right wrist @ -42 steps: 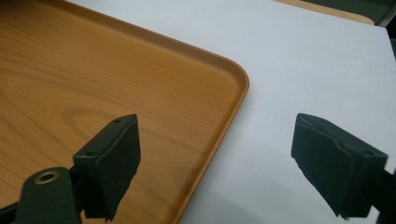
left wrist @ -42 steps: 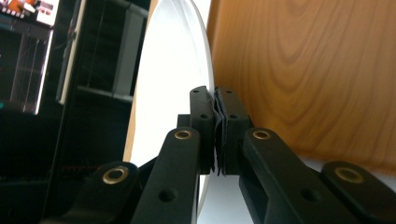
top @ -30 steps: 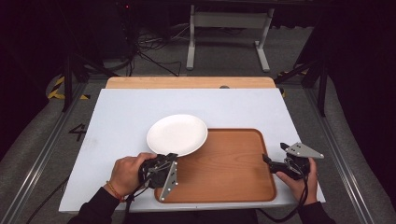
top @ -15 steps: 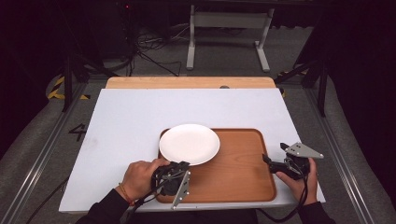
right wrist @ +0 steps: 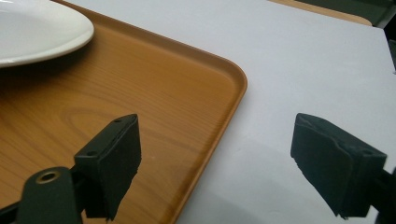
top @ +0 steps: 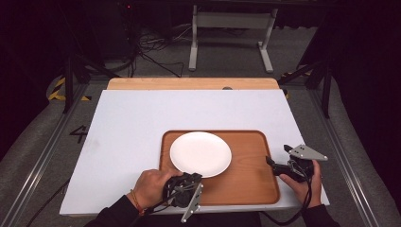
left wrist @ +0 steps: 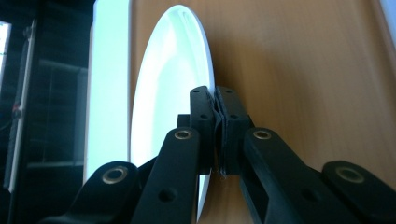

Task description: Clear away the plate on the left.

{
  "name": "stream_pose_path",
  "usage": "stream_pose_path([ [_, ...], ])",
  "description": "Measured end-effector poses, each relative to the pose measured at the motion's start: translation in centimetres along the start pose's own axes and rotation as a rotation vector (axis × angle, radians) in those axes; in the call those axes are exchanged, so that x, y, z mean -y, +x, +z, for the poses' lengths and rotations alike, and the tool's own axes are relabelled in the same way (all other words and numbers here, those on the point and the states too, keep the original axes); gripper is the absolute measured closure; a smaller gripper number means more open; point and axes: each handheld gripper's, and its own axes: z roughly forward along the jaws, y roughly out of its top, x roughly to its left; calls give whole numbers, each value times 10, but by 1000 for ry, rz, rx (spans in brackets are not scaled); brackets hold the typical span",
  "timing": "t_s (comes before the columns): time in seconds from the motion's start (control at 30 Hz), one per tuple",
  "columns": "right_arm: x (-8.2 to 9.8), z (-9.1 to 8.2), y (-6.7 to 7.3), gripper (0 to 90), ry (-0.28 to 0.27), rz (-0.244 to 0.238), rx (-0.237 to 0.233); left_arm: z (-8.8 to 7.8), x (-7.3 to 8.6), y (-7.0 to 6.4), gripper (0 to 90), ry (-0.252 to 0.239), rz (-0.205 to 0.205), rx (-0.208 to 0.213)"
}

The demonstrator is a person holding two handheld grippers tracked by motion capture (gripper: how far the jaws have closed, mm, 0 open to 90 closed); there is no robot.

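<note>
Left gripper (top: pixel 193 178): at the near edge of the table, held in the person's left hand (top: pixel 150 188); jaws clenched on the near rim of the white plate (top: pixel 200 154). In the left gripper view the two black jaws meet on the plate (left wrist: pixel 173 93) rim, camera rolled sideways.

Right gripper (top: pixel 270 162): held in the right hand (top: pixel 300 182) at the tray's right edge; jaws spread wide with nothing between them. In the right gripper view one jaw stands over the tray (right wrist: pixel 140 93), the other over the white table surface (right wrist: pixel 289 60).

Wooden tray (top: pixel 246 175): rectangular, rounded corners, raised lip, on the near right part of the table.

White plate: round, empty, over the tray's left half, left rim reaching the tray's left lip.

Table (top: pixel 142 118): white top, a wooden strip (top: pixel 189 83) along the far edge.

Beyond: dark floor with cables (top: pixel 151 47) and a grey metal stand (top: pixel 229 33).
</note>
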Motion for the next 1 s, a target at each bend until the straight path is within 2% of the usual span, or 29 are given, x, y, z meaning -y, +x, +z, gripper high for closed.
stream_pose_path([
  [0.07, 0, 0, 0, 167, -1, 1, 0, 4, 1, 0, 871, -17, -35, 31],
  [0.13, 0, 0, 0, 166, 0, 2, 0, 4, 2, 0, 870, -21, -40, 35],
  [0.17, 0, 0, 0, 167, 1, 2, 0, 6, 4, 0, 870, -29, -63, 48],
  [0.2, 0, 0, 0, 166, 1, 2, 0, 8, 4, -1, 862, -29, -66, 73],
  [0.23, 0, 0, -1, 167, 1, 3, 1, 9, 5, -2, 860, -37, -70, 78],
  [0.3, 1, 0, -1, 166, 1, 5, 1, 12, 6, -1, 849, -56, -90, 129],
  [0.37, 1, 0, -1, 167, 0, 5, 3, 13, 7, -2, 845, -57, -87, 136],
  [0.43, 1, 0, -1, 166, -1, 6, 3, 13, 7, -2, 841, -62, -105, 151],
  [0.5, 1, 0, -1, 166, 2, 6, 1, 13, 8, -2, 841, -93, -137, 180],
  [0.53, 1, 0, -1, 167, 2, 5, 1, 13, 8, -1, 840, -104, -123, 203],
  [0.6, 1, 0, -1, 167, 1, 6, 1, 12, 7, -1, 859, -107, -142, 198],
  [0.63, 1, 0, -1, 166, 1, 6, 1, 11, 8, 1, 857, -107, -140, 210],
  [0.7, 1, 1, -1, 166, 2, 4, 1, 10, 10, 2, 847, -123, -170, 218],
  [0.77, 1, 0, 0, 167, 2, 4, 1, 9, 10, 4, 853, -123, -161, 218],
  [0.83, 1, 0, 0, 166, 1, 5, 1, 8, 11, 5, 848, -143, -193, 222],
  [0.87, 1, 1, 0, 167, 2, 4, 1, 8, 12, 6, 848, -144, -192, 226],
  [0.9, 1, 1, 0, 166, 2, 4, 1, 8, 12, 7, 844, -141, -190, 212],
  [0.97, 1, 1, 0, 167, 2, 4, 1, 7, 14, 8, 845, -148, -208, 216],
  [1.0, 0, 0, 0, 167, 0, 4, 1, 6, 15, 9, 844, -147, -205, 203],
])
